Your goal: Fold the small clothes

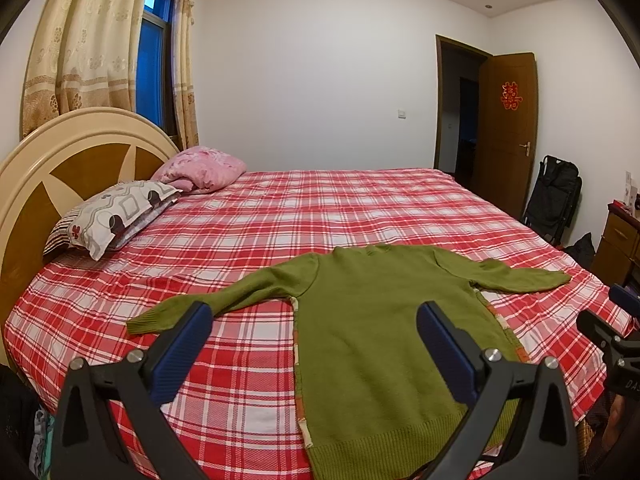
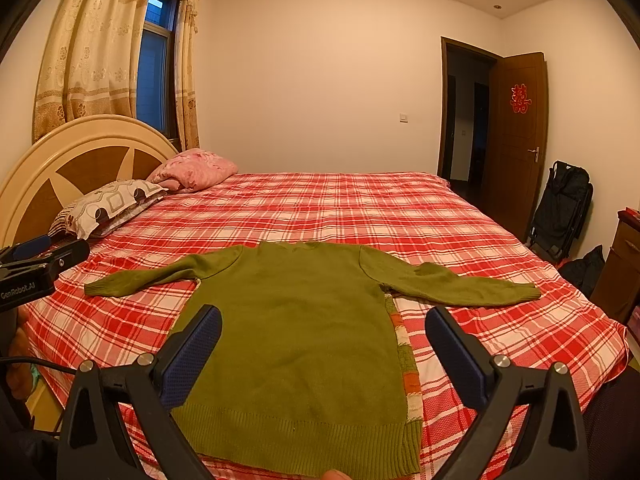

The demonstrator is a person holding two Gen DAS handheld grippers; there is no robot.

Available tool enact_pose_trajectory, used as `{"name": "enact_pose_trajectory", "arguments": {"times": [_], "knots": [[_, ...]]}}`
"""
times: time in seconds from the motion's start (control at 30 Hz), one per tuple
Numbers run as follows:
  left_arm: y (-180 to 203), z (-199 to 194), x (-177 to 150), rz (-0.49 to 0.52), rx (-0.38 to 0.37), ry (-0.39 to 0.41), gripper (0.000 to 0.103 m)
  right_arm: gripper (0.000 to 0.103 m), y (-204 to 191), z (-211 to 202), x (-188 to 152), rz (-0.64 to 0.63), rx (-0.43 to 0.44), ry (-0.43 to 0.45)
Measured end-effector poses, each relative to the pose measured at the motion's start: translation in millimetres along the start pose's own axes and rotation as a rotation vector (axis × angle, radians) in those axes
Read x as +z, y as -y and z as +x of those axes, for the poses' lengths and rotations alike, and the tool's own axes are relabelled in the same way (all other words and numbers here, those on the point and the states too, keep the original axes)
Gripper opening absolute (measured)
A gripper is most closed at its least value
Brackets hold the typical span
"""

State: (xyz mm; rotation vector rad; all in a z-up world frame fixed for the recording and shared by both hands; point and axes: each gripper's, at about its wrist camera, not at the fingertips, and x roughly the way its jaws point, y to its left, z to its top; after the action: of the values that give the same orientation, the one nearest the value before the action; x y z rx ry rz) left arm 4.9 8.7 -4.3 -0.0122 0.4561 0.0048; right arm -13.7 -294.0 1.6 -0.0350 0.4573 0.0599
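Two pillows (image 1: 116, 216) — perhaps bedding — beyond sweater (image 1: 372, 320)

olive-green sweater (image 2: 296, 320), red-white plaid bedsheet (image 2: 360, 208)

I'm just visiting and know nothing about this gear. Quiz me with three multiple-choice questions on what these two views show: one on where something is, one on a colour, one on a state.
1. Where does the olive-green knitted sweater lie?
A. On the red-and-white checked bed cover
B. On the floor
C. Over the brown wooden door

2. What colour is the crumpled floral quilt by the cream-and-brown headboard?
A. Blue
B. Pink
C. Black

3. How do the left gripper and right gripper stand?
A. Both open, holding nothing
B. Both clamped on a sleeve
C. Left shut, right open

Answers:
1 A, the sweater is spread flat on the checked cover, sleeves out to both sides.
2 B, the bundle beside the patterned pillow is pink.
3 A, each gripper's blue-padded fingers are wide apart above the sweater.
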Motion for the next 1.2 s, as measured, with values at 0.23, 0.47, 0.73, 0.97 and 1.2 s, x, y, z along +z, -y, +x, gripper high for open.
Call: {"name": "enact_pose_trajectory", "arguments": {"times": [0.23, 0.47, 0.73, 0.97, 1.2], "knots": [[1.0, 0.9, 0.0, 0.0, 0.001, -0.001, 0.103, 0.102, 0.0, 1.1, -0.6, 0.0, 0.001, -0.004], [-0.3, 1.0, -0.3, -0.002, 0.002, -0.002, 0.103, 0.102, 0.3, 2.0, -1.0, -0.001, 0.003, -0.007], [-3.5, 2.9, -2.3, -0.002, 0.004, -0.009, 0.103, 0.102, 0.2, 3.6, -2.7, -0.001, 0.003, -0.012], [0.1, 23.2, -1.4, 0.028, 0.021, -0.013, 0.103, 0.102, 18.9, 32.8, -9.6, 0.02, -0.01, -0.022], [11.7, 119.8, 7.9, 0.068, 0.054, -0.075, 0.103, 0.102, 91.6, 141.0, -21.1, 0.139, -0.053, -0.186]]}}
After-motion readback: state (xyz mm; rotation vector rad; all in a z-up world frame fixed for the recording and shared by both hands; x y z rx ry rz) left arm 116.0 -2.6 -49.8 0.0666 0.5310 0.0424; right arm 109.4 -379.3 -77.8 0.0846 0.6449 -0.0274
